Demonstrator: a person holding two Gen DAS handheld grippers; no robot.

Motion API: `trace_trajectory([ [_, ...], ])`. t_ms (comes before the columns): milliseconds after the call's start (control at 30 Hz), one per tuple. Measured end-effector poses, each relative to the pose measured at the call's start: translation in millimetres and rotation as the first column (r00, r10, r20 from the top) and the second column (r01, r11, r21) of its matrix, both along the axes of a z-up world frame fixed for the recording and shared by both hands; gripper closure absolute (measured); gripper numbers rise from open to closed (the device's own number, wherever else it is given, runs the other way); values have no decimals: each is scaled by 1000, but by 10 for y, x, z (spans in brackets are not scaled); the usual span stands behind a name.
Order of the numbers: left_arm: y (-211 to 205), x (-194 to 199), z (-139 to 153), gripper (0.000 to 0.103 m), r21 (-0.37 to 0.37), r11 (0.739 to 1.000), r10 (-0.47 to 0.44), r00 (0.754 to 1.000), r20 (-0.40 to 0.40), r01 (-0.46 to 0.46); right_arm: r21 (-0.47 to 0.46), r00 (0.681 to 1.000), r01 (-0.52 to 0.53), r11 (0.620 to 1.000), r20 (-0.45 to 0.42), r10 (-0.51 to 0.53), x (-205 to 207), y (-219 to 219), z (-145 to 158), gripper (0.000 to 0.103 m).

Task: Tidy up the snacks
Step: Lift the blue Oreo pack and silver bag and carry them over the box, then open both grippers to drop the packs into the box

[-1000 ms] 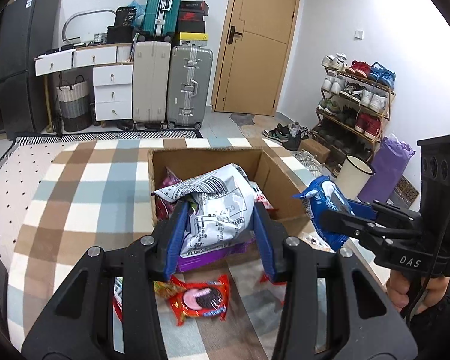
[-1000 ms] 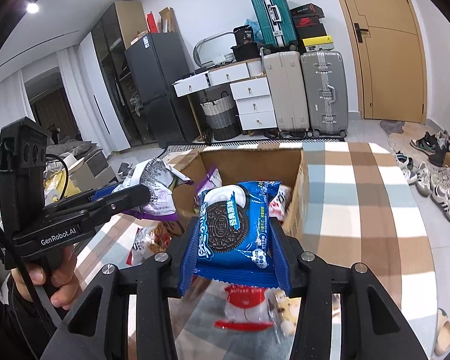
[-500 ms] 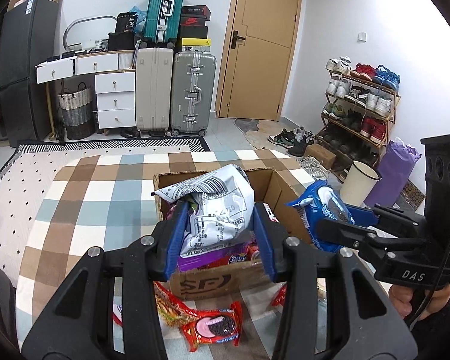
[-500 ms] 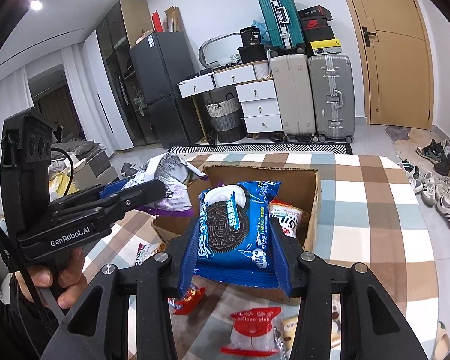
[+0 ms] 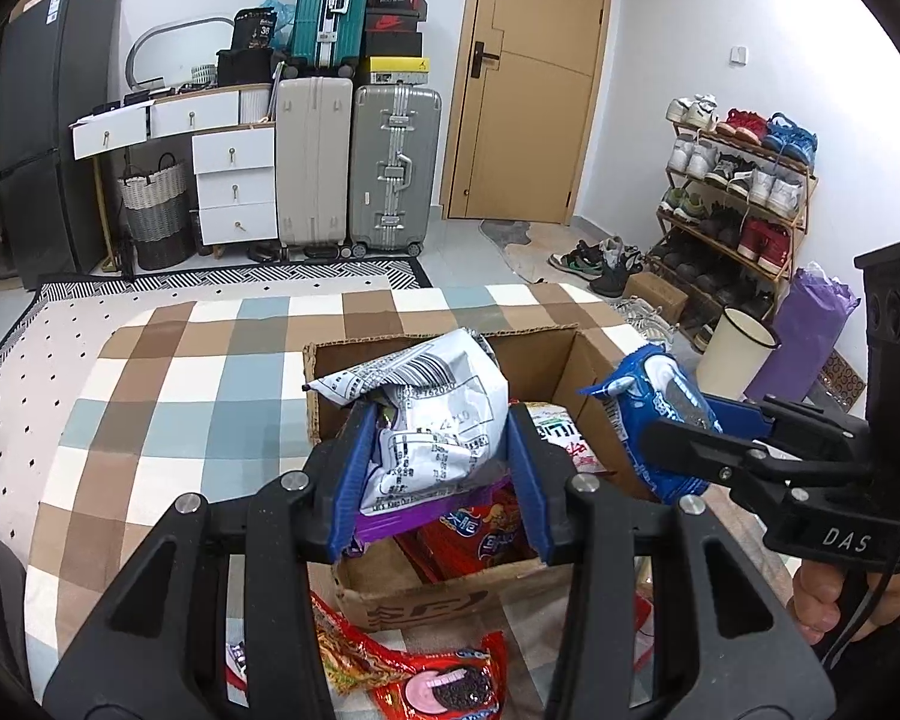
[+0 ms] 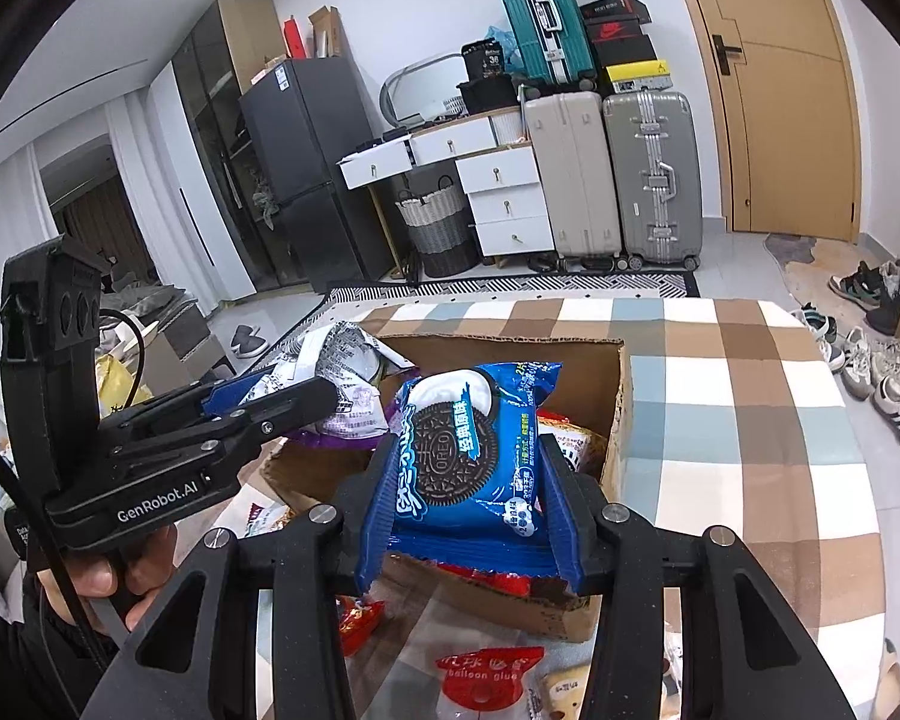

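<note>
An open cardboard box (image 5: pixel 438 591) (image 6: pixel 621 396) holding several snack packs sits on the checked tablecloth. My left gripper (image 5: pixel 438 456) is shut on a white and purple snack bag (image 5: pixel 432 420), held over the box's near left part. My right gripper (image 6: pixel 471 480) is shut on a blue Oreo pack (image 6: pixel 468 456), held over the box's near edge. In the left wrist view the Oreo pack (image 5: pixel 654 402) hangs at the box's right wall. In the right wrist view the white bag (image 6: pixel 342 378) shows at the left, in the other gripper.
Loose snacks lie on the cloth in front of the box: a red Oreo pack (image 5: pixel 444 687), a noodle-print pack (image 5: pixel 348 654), a red balloon pack (image 6: pixel 486 669). Suitcases (image 5: pixel 393 168), drawers and a shoe rack (image 5: pixel 738 192) stand beyond the table. A hand (image 6: pixel 108 570) grips the left tool.
Both grippers have moved forward with their packs. The box now lies under them, and the loose snacks have slid toward the bottom of both views.
</note>
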State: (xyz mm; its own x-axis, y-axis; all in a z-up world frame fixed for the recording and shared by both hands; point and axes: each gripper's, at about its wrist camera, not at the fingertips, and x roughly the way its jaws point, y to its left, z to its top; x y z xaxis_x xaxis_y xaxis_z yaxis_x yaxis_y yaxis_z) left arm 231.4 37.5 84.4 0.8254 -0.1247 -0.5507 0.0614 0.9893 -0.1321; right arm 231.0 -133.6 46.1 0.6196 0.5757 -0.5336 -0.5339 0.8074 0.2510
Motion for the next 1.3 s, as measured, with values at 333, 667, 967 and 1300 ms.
trace_trajectory([
  [333, 41, 247, -320, 62, 3, 1000, 2, 999, -41, -2, -18, 999, 0, 1000, -46, -1, 207, 68, -185, 59],
  [667, -5, 355, -535, 62, 29, 999, -13, 998, -62, 15, -59, 999, -4, 998, -37, 2, 255, 129, -325, 59],
  [967, 43, 358, -630, 62, 19, 1000, -18, 997, -76, 20, -55, 999, -10, 998, -45, 8, 287, 101, -349, 59],
  [1300, 7, 278, -661, 58, 31, 999, -30, 996, -88, 32, -85, 1000, -28, 996, -10, 27, 217, 161, -310, 53],
])
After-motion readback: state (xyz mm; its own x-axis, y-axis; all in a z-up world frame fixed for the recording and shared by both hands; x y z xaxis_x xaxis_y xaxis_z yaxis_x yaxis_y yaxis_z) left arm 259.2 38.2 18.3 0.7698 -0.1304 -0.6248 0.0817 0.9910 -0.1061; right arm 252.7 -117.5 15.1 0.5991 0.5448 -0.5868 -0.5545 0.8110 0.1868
